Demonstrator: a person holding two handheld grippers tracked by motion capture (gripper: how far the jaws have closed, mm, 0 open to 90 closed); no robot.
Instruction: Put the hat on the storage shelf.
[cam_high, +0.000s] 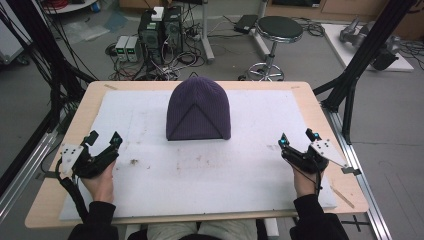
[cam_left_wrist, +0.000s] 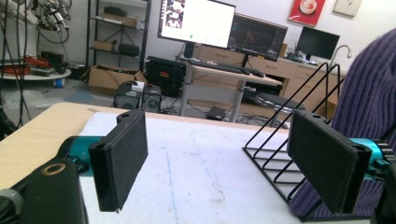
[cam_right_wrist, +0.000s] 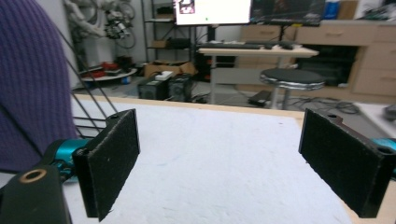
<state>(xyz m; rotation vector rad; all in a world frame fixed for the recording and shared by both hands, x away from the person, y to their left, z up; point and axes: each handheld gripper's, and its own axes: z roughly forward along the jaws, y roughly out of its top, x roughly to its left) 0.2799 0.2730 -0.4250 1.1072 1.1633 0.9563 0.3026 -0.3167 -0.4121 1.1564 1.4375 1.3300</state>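
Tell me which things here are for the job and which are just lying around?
For the job: purple knitted hat, black wire rack under it, left hand-held gripper, right hand-held gripper, both open.

Just around: stool, computer boxes, monitors.

No words or numbers clear enough to read anywhere. Bright screen (cam_left_wrist: 196, 21) at upper middle of left gripper view: marks too small, too blurry. Red poster (cam_left_wrist: 307, 10) at upper right on wall: picture, no letters to make out. Purple hat (cam_high: 198, 110): no label seen.
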